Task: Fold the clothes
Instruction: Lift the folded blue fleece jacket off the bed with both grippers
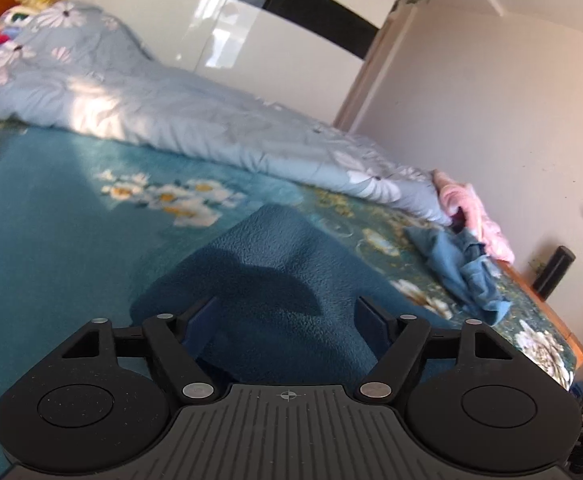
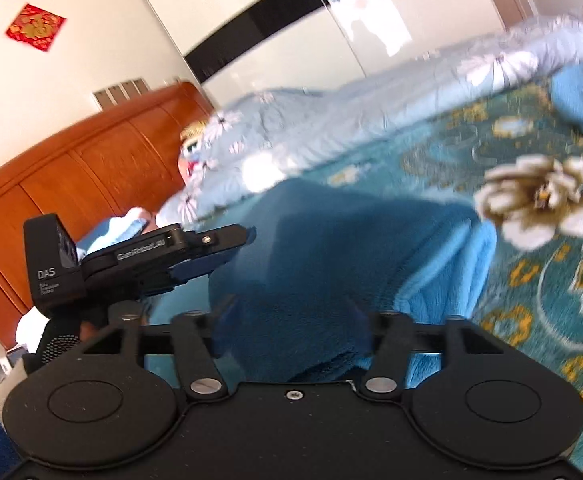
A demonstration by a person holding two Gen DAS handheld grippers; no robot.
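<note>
A dark blue fleece garment (image 1: 275,280) lies bunched on the floral teal bed (image 1: 51,208), between the wide-open left tongs (image 1: 287,312) and, blurred, the equally spread right tongs (image 2: 291,312), a quilt (image 1: 171,112) at twelve o'clock.

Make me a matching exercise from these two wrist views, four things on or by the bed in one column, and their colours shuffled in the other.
Things:
1. fleece garment between the left gripper fingers
2. quilt along the far side of the bed
3. headboard
4. crumpled garment at the quilt's end

Colours:
A. orange-brown wood
B. pink
C. dark blue
D. pale grey-blue with white flowers

Pairs: 1-C, 2-D, 3-A, 4-B
</note>
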